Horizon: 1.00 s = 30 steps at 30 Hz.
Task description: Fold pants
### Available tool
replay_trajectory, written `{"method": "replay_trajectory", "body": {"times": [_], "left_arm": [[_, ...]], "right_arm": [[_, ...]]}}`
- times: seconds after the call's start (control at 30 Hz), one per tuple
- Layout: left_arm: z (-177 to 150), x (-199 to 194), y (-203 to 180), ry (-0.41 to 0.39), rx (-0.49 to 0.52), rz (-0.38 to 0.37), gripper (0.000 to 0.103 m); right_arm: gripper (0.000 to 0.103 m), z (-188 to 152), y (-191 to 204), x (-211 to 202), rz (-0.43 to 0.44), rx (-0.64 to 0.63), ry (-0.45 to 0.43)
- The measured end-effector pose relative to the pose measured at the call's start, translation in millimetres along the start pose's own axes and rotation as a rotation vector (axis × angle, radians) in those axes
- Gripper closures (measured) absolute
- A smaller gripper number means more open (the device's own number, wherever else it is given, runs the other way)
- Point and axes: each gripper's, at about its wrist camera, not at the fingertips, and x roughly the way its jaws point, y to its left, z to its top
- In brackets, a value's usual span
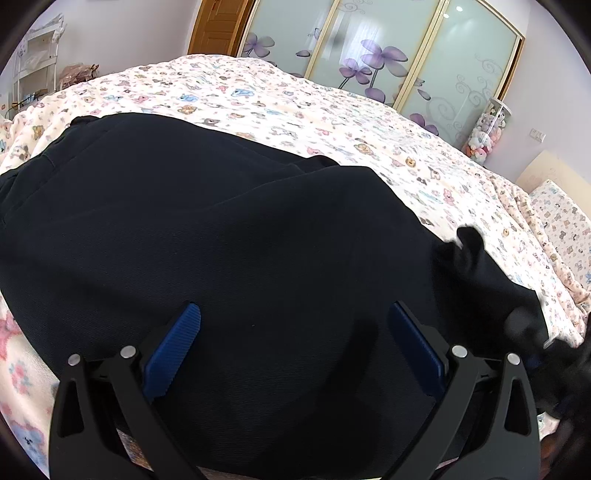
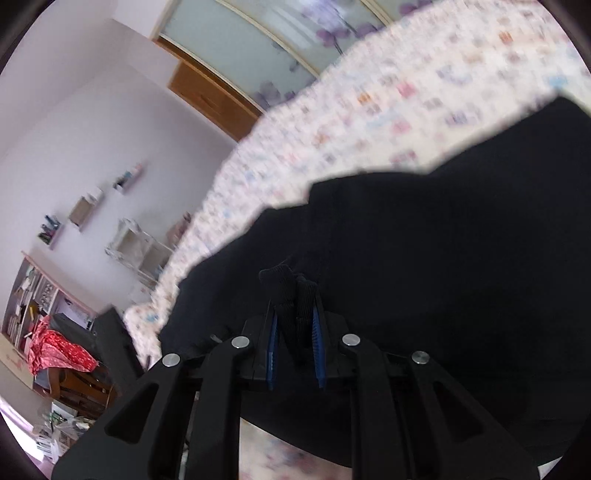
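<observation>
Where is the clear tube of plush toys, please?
In the left wrist view, the tube of plush toys stands far right, beside the wardrobe, beyond the bed.

Black pants are seen on a cream bedspread printed with small pastel animals (pink, blue, brown); blue pads show on black fingers, and purple flowers on frosted wardrobe doors.

The pants are dark, matt cloth with a fine diagonal rib in the weave. The bedspread is soft, fleecy cloth printed with small animals. Each gripper has matt black arms, apparently plastic, with bright round metal pins: left gripper, right gripper. The pads are blue with fine ridges. The wardrobe doors are frosted, glossy panels in gold-coloured frames. The room door is varnished wood.
</observation>
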Motion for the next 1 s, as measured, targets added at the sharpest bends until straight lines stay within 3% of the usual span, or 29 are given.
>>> {"method": "replay_trajectory", "body": {"times": [0.23,0.37,0.47,0.63,0.8,0.83,0.87,0.93,1.0], "left_arm": [[1.9,-8.7,8.7,-0.042,-0.065,-0.067,0.002],[4.9,-27.1,25.9,-0.147,-0.174,-0.082,0.002],[6.5,-39.5,40.8,-0.221,-0.262,-0.095,0.002],[5.2,-46.7,51.8,-0.261,-0.331,-0.075,0.002],[7.5,-41.4,59.5,-0.227,-0.374,-0.09,0.002],[7.7,-41.9,60.2,-0.226,-0.375,-0.097,0.002],[8.9,-42.0,60.9,-0.227,-0.375,-0.104,0.002],[9.5,-41.6,63.4,-0.224,-0.38,-0.117,0.002],[9.9,-41.6,66.2,-0.222,-0.395,-0.139,0.002]], "right_arm": [[0.087,-4.8,29.1,32.9,0.048,-0.06,0.04],[0.087,-15.2,29.0,53.2,0.021,-0.062,0.102],[0.087,-14.5,36.3,52.7,0.033,-0.073,0.095],[0.087,-9.8,48.6,66.3,0.075,-0.058,0.075],[0.082,-29.7,48.1,104.8,-0.063,-0.141,0.212],[0.069,-30.2,49.6,103.1,-0.056,-0.157,0.222],[0.046,-29.3,51.2,100.9,-0.007,-0.155,0.252],[0.02,-27.9,56.9,96.1,0.081,-0.139,0.295],[0.017,-26.1,60.6,85.7,0.15,-0.107,0.291]]}}
